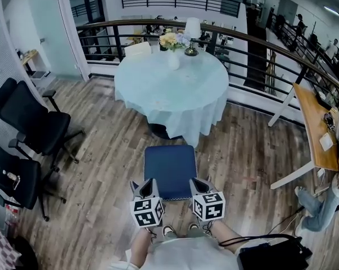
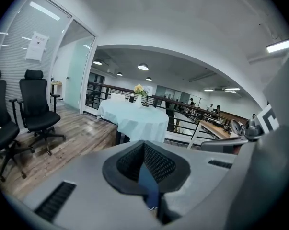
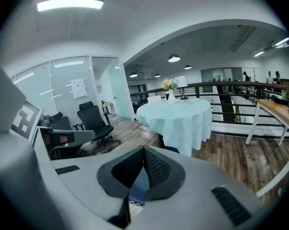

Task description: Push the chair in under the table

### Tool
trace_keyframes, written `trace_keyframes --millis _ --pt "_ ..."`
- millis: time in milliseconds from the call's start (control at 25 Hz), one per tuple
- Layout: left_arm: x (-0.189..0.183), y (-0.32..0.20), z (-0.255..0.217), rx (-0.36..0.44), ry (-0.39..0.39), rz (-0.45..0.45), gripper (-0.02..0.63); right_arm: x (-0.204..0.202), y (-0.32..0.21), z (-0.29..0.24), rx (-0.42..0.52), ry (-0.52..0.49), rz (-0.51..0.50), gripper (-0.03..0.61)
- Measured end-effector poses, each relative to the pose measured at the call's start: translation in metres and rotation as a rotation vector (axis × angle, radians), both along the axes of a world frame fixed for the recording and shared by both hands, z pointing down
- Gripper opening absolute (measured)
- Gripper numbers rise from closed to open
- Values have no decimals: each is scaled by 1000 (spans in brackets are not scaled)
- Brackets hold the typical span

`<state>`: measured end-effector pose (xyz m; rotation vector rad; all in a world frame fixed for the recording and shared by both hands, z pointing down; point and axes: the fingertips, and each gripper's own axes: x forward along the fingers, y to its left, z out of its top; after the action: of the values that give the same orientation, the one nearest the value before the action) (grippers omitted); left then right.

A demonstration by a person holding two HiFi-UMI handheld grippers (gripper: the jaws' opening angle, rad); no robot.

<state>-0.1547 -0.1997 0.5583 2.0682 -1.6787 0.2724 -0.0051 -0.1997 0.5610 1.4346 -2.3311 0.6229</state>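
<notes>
The table [image 1: 172, 83] wears a pale tablecloth [image 1: 177, 120], smooth and matt, falling in soft folds past the tabletop's edge. The chair [image 1: 170, 170] has a dark blue seat that looks like matt padded fabric. The floor [image 1: 102, 167] is wood plank, grain showing, with a low sheen. The left gripper [image 2: 144, 153] and right gripper [image 3: 143, 159] have grey matt plastic shells and black pads [image 2: 159, 164] with a rough, net-like surface. The railing [image 1: 259, 44] is dark metal under a glossy wooden handrail. The office chairs [image 1: 31, 120] look like black fabric, and the desk [image 1: 311, 122] has a bare wooden top.
</notes>
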Motion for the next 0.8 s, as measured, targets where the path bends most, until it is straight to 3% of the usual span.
trace_keyframes --millis 520,680,800 --pt "10 -9 11 -41 10 -22 3 -1 -13 13 -67 0 -87 17" --pt "15 -1 20 -70 54 48 4 -3 -7 21 -88 -3 -134 18" --pt "17 5 30 -105 5 128 5 -5 -2 28 -114 -21 -179 21"
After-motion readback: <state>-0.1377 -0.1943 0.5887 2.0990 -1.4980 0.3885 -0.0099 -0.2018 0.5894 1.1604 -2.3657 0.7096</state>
